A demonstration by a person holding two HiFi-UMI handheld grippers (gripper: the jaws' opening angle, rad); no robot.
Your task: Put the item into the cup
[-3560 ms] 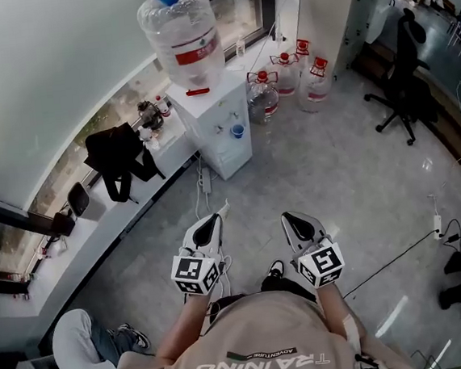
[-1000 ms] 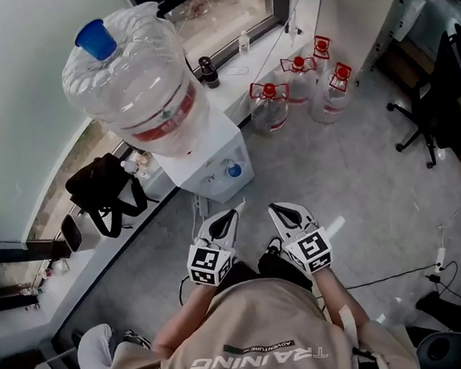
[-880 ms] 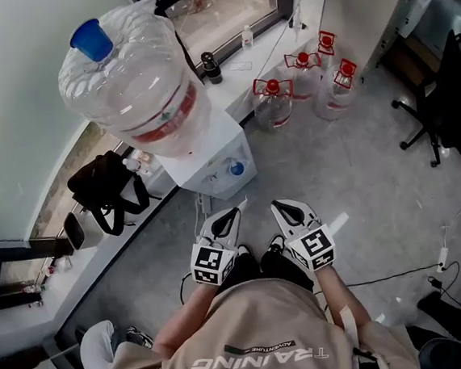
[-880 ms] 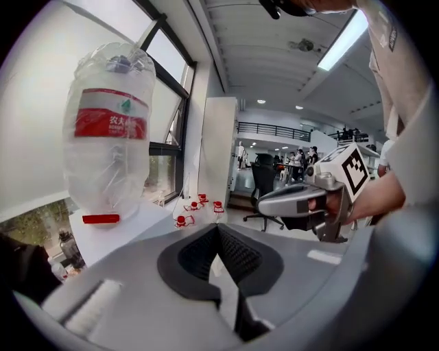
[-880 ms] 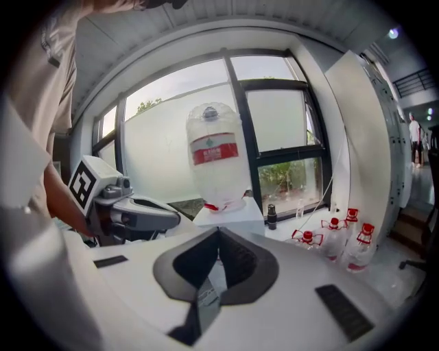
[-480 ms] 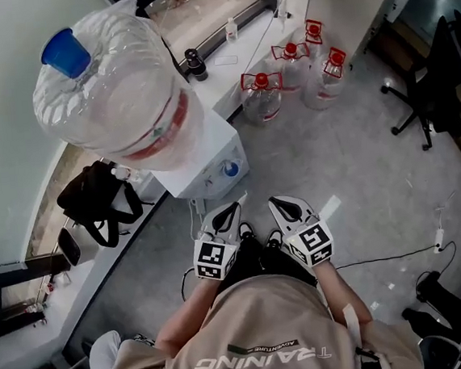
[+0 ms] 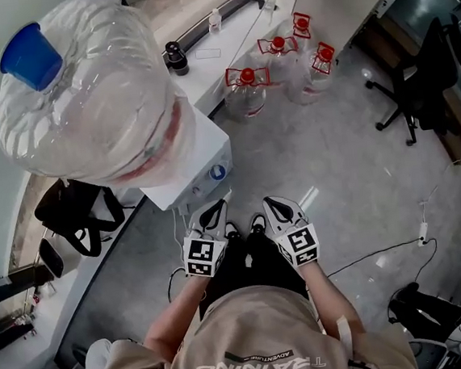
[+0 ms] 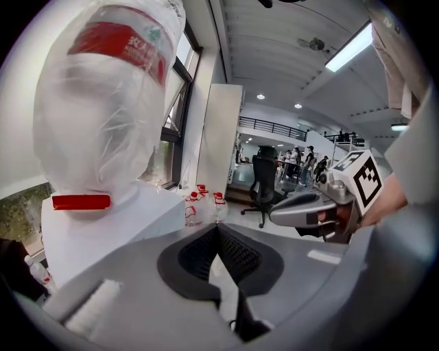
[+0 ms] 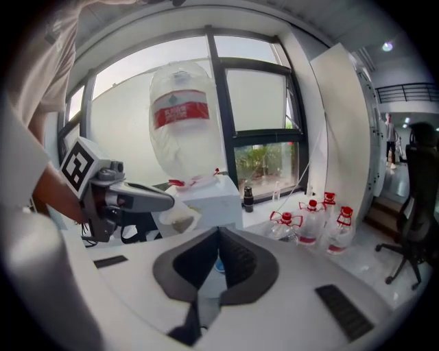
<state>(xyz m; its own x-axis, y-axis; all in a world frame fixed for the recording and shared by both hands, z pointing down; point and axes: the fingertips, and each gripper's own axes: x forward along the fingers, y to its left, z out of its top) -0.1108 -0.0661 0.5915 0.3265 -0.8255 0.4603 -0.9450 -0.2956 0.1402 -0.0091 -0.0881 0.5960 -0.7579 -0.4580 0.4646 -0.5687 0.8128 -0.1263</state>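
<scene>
The person holds both grippers low before the body, side by side and pointing forward at the water dispenser (image 7: 195,155). The left gripper (image 7: 214,209) has its jaws closed on nothing, and the right gripper (image 7: 272,204) too. A small blue thing (image 7: 217,173), perhaps the cup, sits at the dispenser's front.

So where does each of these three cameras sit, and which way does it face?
Head view: on the person's head, looking steeply down at the water dispenser and floor; shirt, forearms, left hand-held gripper and right hand-held gripper show.
Left gripper view: rides the left hand-held gripper, facing the bottle; the right hand-held gripper shows beside it.
Right gripper view: rides the right hand-held gripper, facing dispenser and window; the left one shows.
Shared: all three catch the red-capped jugs.
</scene>
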